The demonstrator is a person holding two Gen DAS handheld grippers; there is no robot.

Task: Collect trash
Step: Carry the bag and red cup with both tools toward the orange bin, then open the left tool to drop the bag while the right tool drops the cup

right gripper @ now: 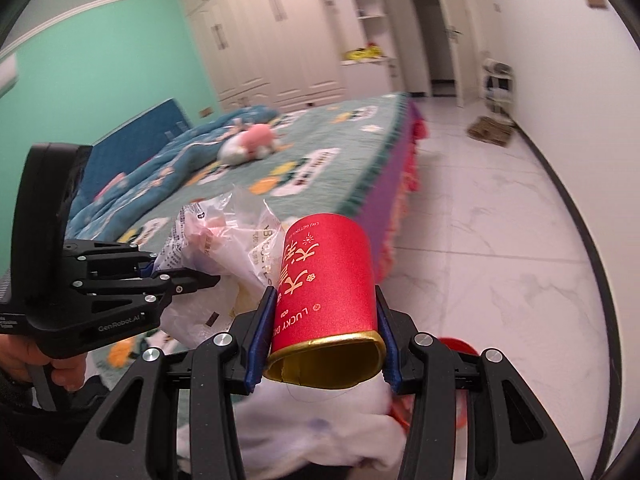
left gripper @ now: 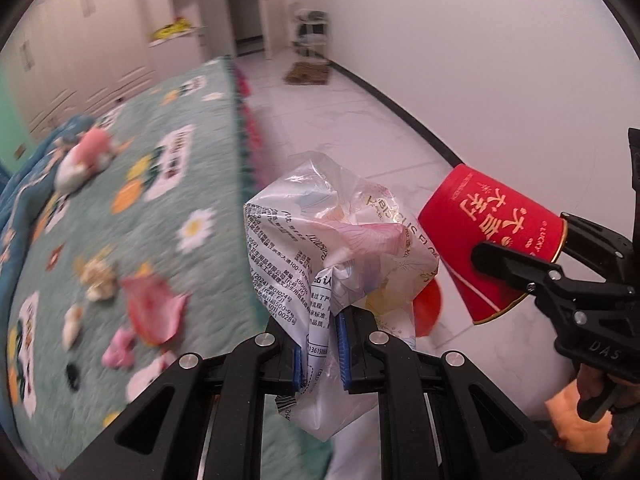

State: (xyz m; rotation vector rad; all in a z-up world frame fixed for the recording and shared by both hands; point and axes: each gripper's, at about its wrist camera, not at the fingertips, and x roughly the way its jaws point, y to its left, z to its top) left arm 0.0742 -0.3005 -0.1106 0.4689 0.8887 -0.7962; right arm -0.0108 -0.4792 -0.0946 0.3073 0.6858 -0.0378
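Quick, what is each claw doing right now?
Left gripper: closed on the crumpled plastic wrapper.
Right gripper: closed on the red paper cup.

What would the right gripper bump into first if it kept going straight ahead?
Probably nothing soon. The right gripper, shut on the red paper cup, points along the bed's edge toward the white floor. The bed's frilled side looks nearest to that line, but depth is hard to judge.

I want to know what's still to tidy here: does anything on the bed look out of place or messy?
Yes. Litter on the green bedspread: a torn pink wrapper and small scraps near the edge. A pink plush toy lies further up. The frame is blurred, so details are unclear.
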